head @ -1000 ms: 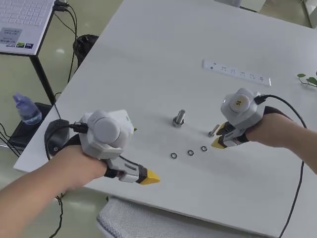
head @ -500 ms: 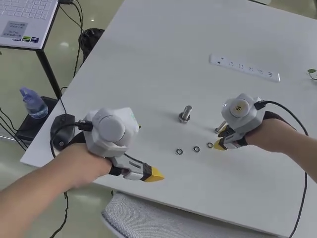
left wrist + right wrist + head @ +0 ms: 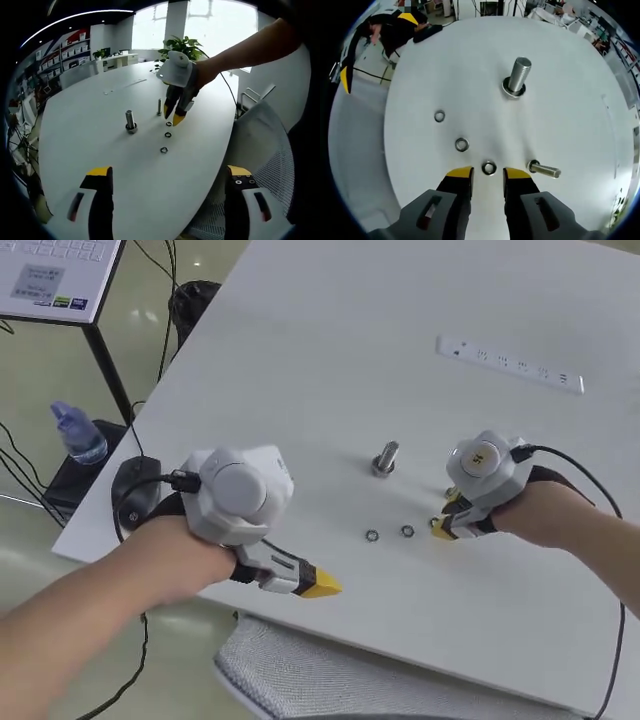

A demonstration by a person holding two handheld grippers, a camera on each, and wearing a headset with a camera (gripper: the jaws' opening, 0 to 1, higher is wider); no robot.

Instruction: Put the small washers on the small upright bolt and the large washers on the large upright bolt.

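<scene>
Three washers on the table [image 3: 330,360]: left washer [image 3: 439,116], middle washer [image 3: 462,145], right washer [image 3: 489,168]. Two bolts now, one large bolt [image 3: 516,75] and one small bolt [image 3: 544,170]. Two grippers, a left gripper [image 3: 320,587] and a right gripper [image 3: 440,530]. One power strip [image 3: 510,365] far right. Out left, one bottle [image 3: 80,435] and one laptop [image 3: 60,280]. And one chair [image 3: 300,680], near side.

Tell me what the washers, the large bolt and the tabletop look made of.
Washers: probably steel, silvery rings with bright glints.
Large bolt: metal too, dull grey, threaded shank.
Tabletop: smooth matte white, perhaps laminate; the look leaves it open.
</scene>
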